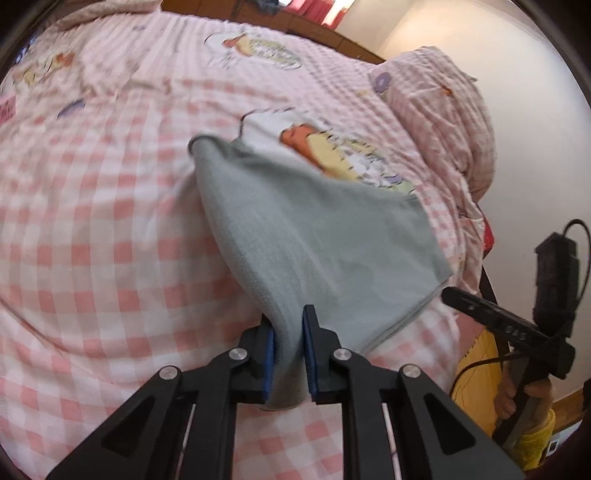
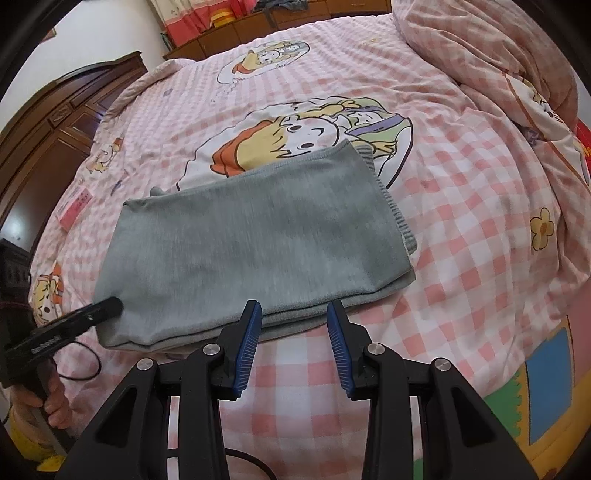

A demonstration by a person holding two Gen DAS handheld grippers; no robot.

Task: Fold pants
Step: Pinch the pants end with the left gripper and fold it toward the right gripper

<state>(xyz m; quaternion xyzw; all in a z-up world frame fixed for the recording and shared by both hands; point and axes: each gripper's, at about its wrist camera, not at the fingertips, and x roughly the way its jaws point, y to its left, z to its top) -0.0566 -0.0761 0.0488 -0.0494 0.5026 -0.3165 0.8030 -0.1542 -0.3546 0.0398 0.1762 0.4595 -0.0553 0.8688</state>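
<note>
Grey pants [image 2: 255,240] lie folded on the pink checked bedspread [image 2: 461,229], over a cartoon print. Left gripper [image 1: 288,354] pinches a lifted edge of the cloth between its blue pads. Right gripper [image 2: 293,332] spread, just short of the near fold, apparently not touching. Bunched duvet [image 2: 498,48] at the far right; wooden wardrobe [image 2: 44,136] to the left.

A home bedroom, a bed spread with a pink-and-white checked cartoon-print sheet [image 2: 424,229], a bunched matching quilt [image 2: 491,48] at its far side, dark carved wooden wardrobe doors [image 2: 48,136], red-and-pink curtains [image 2: 192,22], perhaps clothes heaped on a low wooden cabinet [image 2: 236,33] behind
</note>
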